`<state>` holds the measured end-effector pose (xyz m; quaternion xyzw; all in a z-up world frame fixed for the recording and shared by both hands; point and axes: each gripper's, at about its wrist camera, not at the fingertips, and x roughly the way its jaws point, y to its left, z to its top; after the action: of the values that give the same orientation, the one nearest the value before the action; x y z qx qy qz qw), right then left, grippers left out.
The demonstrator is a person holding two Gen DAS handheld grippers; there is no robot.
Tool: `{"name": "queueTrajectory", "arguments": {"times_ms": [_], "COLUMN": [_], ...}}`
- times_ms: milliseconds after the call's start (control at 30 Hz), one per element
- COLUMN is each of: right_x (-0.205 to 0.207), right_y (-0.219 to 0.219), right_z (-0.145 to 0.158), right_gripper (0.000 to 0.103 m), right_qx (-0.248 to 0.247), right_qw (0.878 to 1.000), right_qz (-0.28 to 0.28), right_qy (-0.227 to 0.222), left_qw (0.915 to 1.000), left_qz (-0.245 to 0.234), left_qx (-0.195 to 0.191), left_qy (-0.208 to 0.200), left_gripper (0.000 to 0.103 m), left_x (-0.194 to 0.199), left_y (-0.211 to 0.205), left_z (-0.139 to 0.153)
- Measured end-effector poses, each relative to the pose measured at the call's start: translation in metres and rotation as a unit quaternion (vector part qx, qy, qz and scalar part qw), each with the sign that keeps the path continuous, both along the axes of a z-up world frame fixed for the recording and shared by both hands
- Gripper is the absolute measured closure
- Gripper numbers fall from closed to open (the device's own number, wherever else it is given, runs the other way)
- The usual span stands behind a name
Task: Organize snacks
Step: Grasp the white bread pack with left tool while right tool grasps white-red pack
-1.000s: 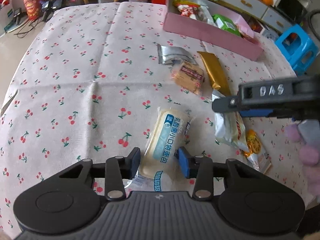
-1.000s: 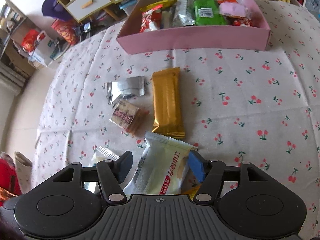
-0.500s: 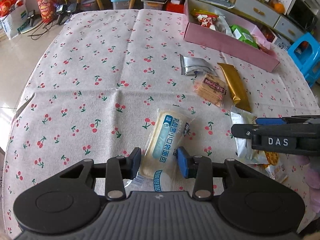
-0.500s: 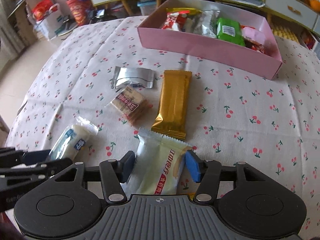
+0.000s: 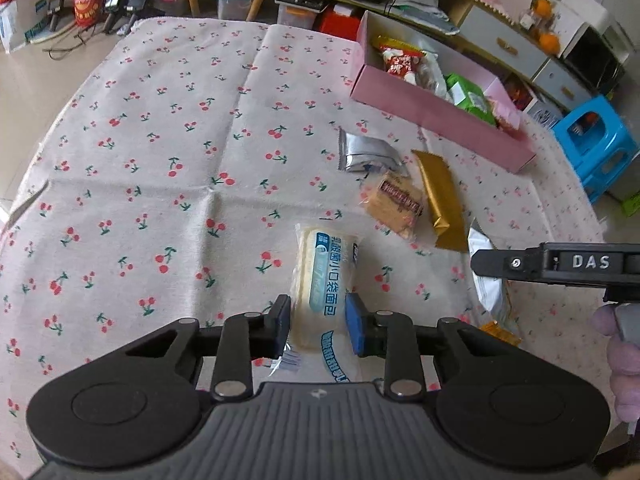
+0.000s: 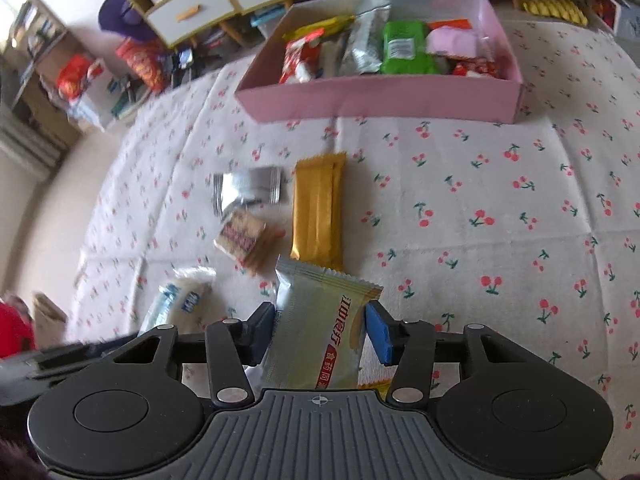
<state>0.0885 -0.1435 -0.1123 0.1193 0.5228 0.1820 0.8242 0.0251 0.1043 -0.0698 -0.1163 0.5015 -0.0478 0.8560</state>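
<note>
A white bread packet with blue print (image 5: 324,264) lies on the cherry-print tablecloth (image 5: 160,160). My left gripper (image 5: 316,316) is closing on it, both blue pads pressing its sides. A silver-green biscuit packet (image 6: 320,312) sits between the closing jaws of my right gripper (image 6: 320,324). The pads touch its edges, and its top overlaps the gold bar (image 6: 318,208). The right gripper's finger (image 5: 520,264) shows at the right of the left wrist view. The pink box (image 6: 380,100) with several snacks stands at the far side.
A silver pouch (image 5: 364,154), a cracker packet (image 5: 394,204) and the gold bar (image 5: 440,196) lie between the grippers and the pink box (image 5: 432,116). An orange packet (image 5: 500,330) lies under the right gripper. A blue stool (image 5: 600,148) stands off the table's right edge.
Both pairs of jaws have narrowed onto their packets. The right gripper has shifted and lifted a little with the biscuit packet, which now overlaps the gold bar. The bread packet stays on the cloth.
</note>
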Motion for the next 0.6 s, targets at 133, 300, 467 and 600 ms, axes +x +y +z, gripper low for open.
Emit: {"name": "queueTrajectory", "arguments": {"times_ms": [133,300,467,600], "right_x": [0.006,0.013,0.021,0.026], "right_y": [-0.014,-0.03,-0.042,-0.051], "right_z": [0.009,0.019,0.028,0.038], "right_gripper": [0.054,0.054,0.054,0.054], "right_qx": [0.025,0.055,0.081,0.101], "right_qw": [1.0,0.998,0.995,0.992], "right_qz": [-0.018,-0.038,-0.058,-0.073], "right_qy": [0.0,0.001,-0.004,-0.009], "left_qw": [0.9997,0.9988,0.9978,0.9964], "left_qz": [0.01,0.021,0.027,0.034], "left_qx": [-0.023,-0.044,-0.055,-0.065], "left_qy": [0.001,-0.007,-0.028,-0.043], "left_gripper": [0.079,0.084,0.087,0.089], "left_x": [0.005,0.009,0.017,0.027], "left_y": [0.002,0.002,-0.001,-0.002], "left_z": [0.003,0.012,0.025,0.034]}}
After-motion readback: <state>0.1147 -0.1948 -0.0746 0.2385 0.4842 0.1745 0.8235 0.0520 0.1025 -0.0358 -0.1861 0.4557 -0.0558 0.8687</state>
